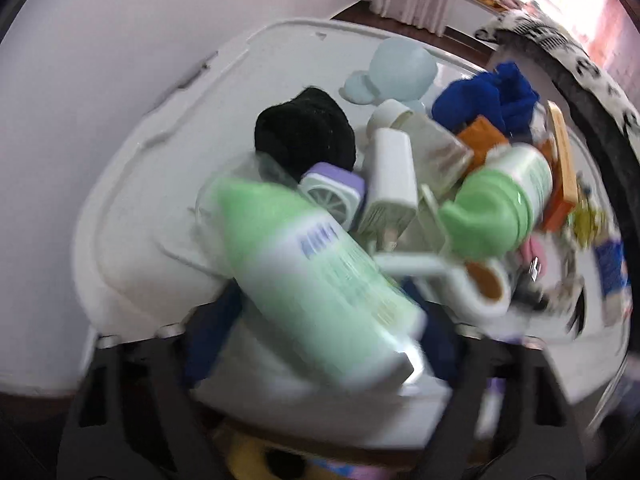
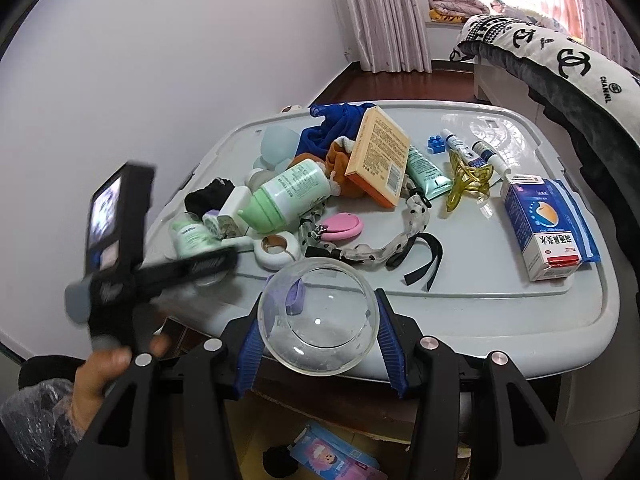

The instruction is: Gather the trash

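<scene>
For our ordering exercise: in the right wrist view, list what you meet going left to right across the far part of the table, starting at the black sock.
Black sock → green-capped bottle → orange box → yellow plastic piece → blue and white carton.

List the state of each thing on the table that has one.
Glass bowl: upright, gripped by the right gripper.
Large green bottle: on its side, capped.
Small green bottle: tipped, between the left gripper's jaws.
Orange box: propped up, closed.
Blue medicine box: lying flat, closed.

Bare tabletop [image 2: 500, 304] beyond glass bowl [image 2: 318, 322]
</scene>
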Tool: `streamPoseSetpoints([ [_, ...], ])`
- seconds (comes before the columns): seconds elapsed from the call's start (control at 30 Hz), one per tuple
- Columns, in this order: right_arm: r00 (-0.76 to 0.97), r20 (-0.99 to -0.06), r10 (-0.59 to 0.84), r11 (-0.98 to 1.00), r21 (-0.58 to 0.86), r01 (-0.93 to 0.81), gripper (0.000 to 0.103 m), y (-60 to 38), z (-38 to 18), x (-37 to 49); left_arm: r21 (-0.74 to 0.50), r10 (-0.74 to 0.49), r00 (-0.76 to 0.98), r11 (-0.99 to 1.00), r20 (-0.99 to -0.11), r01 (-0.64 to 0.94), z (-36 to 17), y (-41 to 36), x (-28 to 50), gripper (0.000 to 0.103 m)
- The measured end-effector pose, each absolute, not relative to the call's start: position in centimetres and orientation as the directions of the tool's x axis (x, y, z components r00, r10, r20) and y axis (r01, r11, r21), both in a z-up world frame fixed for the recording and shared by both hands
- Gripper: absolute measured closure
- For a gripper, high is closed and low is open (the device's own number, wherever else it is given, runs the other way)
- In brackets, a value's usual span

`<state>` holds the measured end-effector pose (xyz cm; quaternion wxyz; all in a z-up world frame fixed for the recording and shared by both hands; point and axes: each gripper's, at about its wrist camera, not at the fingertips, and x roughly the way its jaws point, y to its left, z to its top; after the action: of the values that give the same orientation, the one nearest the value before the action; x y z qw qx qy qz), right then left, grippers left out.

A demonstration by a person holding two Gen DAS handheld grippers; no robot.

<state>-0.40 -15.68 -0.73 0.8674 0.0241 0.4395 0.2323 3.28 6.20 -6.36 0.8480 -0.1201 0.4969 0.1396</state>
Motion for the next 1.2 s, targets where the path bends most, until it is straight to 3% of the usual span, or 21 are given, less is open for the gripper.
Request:
streamPoseSetpoints([
  [0.1, 0.502, -0.745, 0.439, 0.887, 0.269, -0.376, 0.053, -15.9, -0.6, -0.3, -0.112, 0.056, 0.523, 0.952, -0.850, -0.284, -6.2, 7.3, 1.4, 0.052],
  [0.2, 0.502, -0.746, 0.438, 0.887, 0.265, -0.379, 0.053, -15.8, -0.6, -0.3, -0.088, 0.059, 0.531, 0.965, -0.845, -0.249, -6.3, 7.1, 1.5, 0.052],
  [0.27, 0.494, -0.749, 0.441, 0.885, 0.271, -0.380, 0.053, -15.6, -0.7, -0.3, -0.033, 0.094, 0.534, 0.974, -0.840, -0.223, -6.5, 6.4, 1.7, 0.039],
  [0.3, 0.492, -0.751, 0.441, 0.885, 0.272, -0.379, 0.053, -15.6, -0.8, -0.2, -0.028, 0.102, 0.528, 0.972, -0.843, -0.234, -6.6, 6.6, 1.9, 0.026],
  [0.37, 0.486, -0.754, 0.441, 0.884, 0.272, -0.381, 0.053, -15.4, -0.9, -0.2, -0.064, 0.086, 0.529, 0.963, -0.844, -0.260, -6.6, 7.9, 2.3, 0.024],
  [0.4, 0.484, -0.756, 0.441, 0.884, 0.271, -0.381, 0.053, -15.3, -1.0, -0.1, -0.056, 0.103, 0.532, 0.960, -0.840, -0.275, -6.3, 8.4, 2.4, 0.028],
  [0.47, 0.479, -0.756, 0.445, 0.882, 0.277, -0.382, 0.053, -15.3, -1.1, -0.1, -0.033, 0.121, 0.551, 0.965, -0.826, -0.261, -5.9, 8.2, 2.1, 0.051],
  [0.67, 0.483, -0.747, 0.457, 0.876, 0.284, -0.389, 0.053, -15.2, -0.7, -0.4, 0.008, 0.163, 0.550, 0.962, -0.819, -0.274, -5.4, 7.6, 0.2, 0.054],
  [0.83, 0.506, -0.720, 0.475, 0.868, 0.289, -0.404, 0.053, -15.6, 0.4, -1.9, 0.001, 0.164, 0.597, 0.965, -0.785, -0.264, -1.8, 6.3, -3.8, 0.056],
  [1.0, 0.515, -0.705, 0.488, 0.868, 0.329, -0.373, 0.053, -17.1, 0.9, -7.0, -0.004, 0.079, 0.624, 0.991, -0.777, -0.131, 1.5, 3.0, -10.2, 0.056],
  [1.2, 0.434, -0.775, 0.459, 0.883, 0.344, -0.319, 0.053, -18.9, -2.2, -12.9, -0.047, -0.055, 0.538, 0.999, -0.841, 0.028, -1.3, -0.3, -16.6, 0.056],
])
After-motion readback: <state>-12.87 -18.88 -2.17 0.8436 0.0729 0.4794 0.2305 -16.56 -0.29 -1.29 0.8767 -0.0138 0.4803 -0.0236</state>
